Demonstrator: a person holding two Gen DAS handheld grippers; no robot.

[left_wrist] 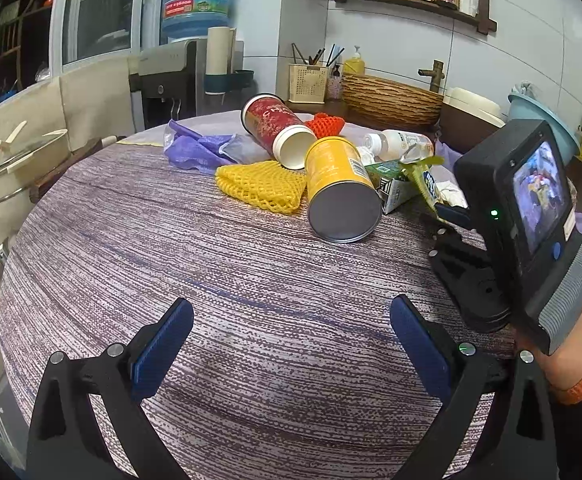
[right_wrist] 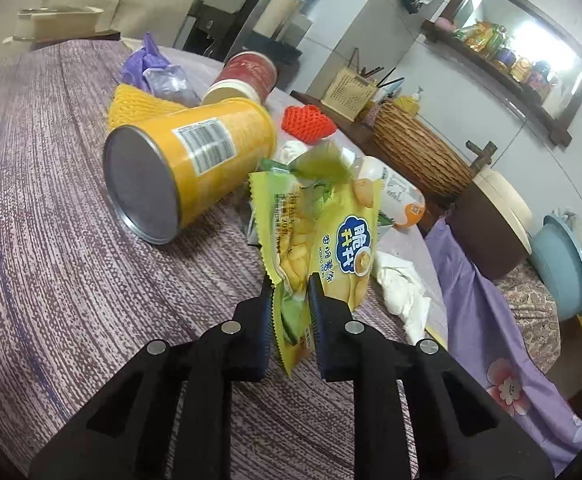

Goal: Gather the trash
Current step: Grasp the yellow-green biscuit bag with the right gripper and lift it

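The yellow-green snack wrapper (right_wrist: 323,240) stands pinched at its lower edge between the nearly closed jaws of the right gripper (right_wrist: 289,312), at the near edge of the trash pile on the table (left_wrist: 171,248). The left gripper (left_wrist: 291,344) hangs wide open and empty. Collection looks barely begun: the yellow can (left_wrist: 339,188), red cup (left_wrist: 277,128), foam nets, bottle (left_wrist: 401,142) and tissues remain.

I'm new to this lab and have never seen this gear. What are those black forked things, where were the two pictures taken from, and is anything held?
They are hand-held tongs, one per hand, each carrying a camera that looks along its fingers. The left view shows the left tongs open over a cloth-covered table. The right tongs pinch a yellow-green snack wrapper. On the table lie a yellow can, a red cup, a plastic bottle, foam nets and crumpled tissue.
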